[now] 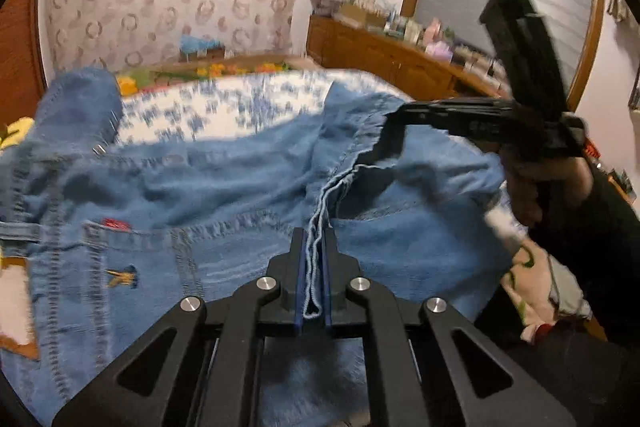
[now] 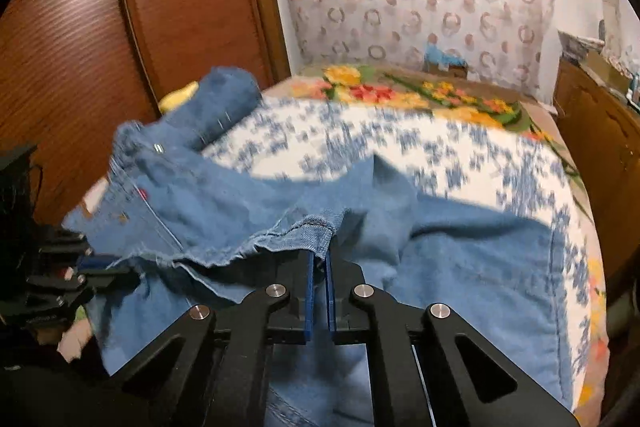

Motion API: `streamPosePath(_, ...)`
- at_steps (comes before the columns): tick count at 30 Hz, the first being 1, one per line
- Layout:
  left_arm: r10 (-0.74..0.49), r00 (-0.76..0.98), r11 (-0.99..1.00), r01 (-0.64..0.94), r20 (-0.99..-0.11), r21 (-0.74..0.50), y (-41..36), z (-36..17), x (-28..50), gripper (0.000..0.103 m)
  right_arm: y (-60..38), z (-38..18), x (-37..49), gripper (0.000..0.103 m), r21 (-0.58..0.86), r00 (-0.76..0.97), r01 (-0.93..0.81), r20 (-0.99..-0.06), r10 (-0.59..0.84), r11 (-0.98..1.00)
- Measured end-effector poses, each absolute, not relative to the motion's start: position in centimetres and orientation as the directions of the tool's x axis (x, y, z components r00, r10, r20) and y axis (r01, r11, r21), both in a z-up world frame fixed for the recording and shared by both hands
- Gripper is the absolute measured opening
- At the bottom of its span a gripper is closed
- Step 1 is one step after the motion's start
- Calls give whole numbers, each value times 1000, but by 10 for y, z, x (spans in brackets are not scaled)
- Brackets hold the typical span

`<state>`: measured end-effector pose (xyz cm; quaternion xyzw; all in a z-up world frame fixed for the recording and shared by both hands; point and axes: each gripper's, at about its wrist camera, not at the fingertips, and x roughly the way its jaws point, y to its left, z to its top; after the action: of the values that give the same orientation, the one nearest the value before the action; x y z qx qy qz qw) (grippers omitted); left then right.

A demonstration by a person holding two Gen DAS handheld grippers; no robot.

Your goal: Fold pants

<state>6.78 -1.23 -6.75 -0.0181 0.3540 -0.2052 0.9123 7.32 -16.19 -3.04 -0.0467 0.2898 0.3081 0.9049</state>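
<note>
Step in hand looks like the pick-up for the first fold: both grippers have a bite on the blue jeans (image 1: 224, 187), which lie crumpled on the bed w/ the blue-and-white quilt (image 2: 460, 147), lower half of both frames. Left gripper (image 1: 314, 239), bottom centre of the left wrist view, is clenched on a frayed hem edge, pale threads running between the blue pads. Right gripper (image 2: 319, 263), bottom centre of the right wrist view, is clamped on a stitched hem corner of the denim; in the left wrist view it shows at right, gripping a raised edge of the cloth, w/ a hand (image 1: 544, 183) around its handle. Jeans' long axis is hard to call, fabric bunched & frames blurred, but it seems to run roughly left-right across the pictures: waistband end w/ the red tab (image 1: 116, 224) & rivet toward the left, pinched hems toward centre-right. Next move prob. calls for lifting both held edges together, keeping them level & taut so the legs hang straight, then carrying them toward the waistband end w/o dragging the quilt. Wooden cabinet (image 1: 380, 59) sits beyond the bed, upper right.
</note>
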Motion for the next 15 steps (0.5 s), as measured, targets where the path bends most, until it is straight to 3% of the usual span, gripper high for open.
streamPosePath(9, -354, 765, 934, 318, -539, -161, 31, -19, 25, 3, -129, 32, 44, 4, 14, 668, -667, -430, 607, 745)
streamPosePath(15, -290, 796, 957, 238, -532, -165, 59, -20, 23, 3, -92, 46, 32, 4, -79, 660, -710, -420, 622, 700)
